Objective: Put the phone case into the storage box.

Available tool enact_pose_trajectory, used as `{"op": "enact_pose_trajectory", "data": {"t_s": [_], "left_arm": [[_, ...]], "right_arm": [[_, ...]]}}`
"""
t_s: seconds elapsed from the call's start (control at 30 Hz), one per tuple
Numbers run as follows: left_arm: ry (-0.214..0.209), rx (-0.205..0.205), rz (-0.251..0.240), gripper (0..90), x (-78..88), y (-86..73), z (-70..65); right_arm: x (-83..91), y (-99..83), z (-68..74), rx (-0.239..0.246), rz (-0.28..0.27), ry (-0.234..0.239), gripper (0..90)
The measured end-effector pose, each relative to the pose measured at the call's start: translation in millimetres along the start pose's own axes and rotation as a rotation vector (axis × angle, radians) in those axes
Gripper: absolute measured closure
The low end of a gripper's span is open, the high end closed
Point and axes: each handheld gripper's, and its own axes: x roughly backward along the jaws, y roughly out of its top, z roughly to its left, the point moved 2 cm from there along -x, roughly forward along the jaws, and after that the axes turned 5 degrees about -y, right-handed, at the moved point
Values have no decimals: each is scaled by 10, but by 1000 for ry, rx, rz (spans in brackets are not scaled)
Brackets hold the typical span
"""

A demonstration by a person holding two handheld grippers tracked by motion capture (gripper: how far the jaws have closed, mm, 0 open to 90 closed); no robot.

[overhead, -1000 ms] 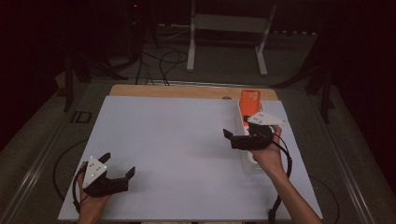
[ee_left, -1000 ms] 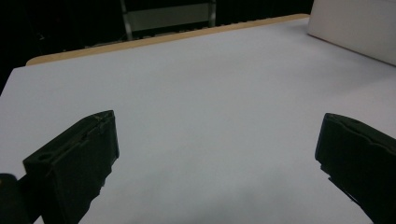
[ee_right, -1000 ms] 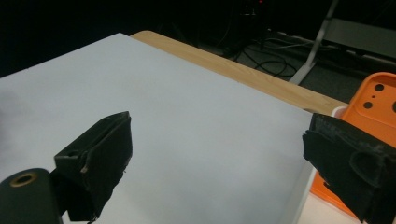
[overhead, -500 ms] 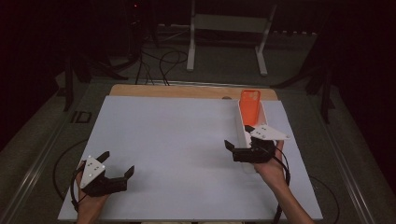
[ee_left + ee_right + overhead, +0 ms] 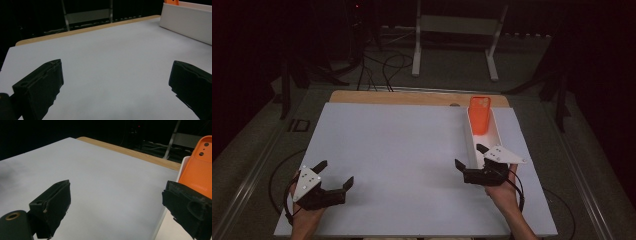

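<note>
Right tongs point(image 5: 468, 156) hover open at the white tray point(image 5: 498, 131), orange phone case point(image 5: 479, 115) leaning at its far end. Left tongs point(image 5: 334, 172) open over white table point(image 5: 402, 150); right gripper view reveals the case's camera holes. Dark room.

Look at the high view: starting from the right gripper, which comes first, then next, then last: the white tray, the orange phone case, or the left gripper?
1. White tray: right beside the right gripper, at the table's right.
2. Orange phone case: standing in the tray's far end.
3. Left gripper: across the table, near left corner.
</note>
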Motion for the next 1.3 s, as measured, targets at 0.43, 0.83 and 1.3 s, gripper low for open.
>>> {"op": "enact_pose_trajectory", "data": {"t_s": [0.43, 0.83, 1.3], "left_arm": [[-16, -18, -9, 4, 11, 27, -13], [-22, -22, -13, 4, -1, 38, -26], [-34, -29, -4, 4, -20, 12, -52]], "right_arm": [[64, -211, 14, -11, -45, 0, 80], [148, -415, 26, -18, -96, -32, 80], [180, -500, 41, -39, -120, -38, 80]]}}
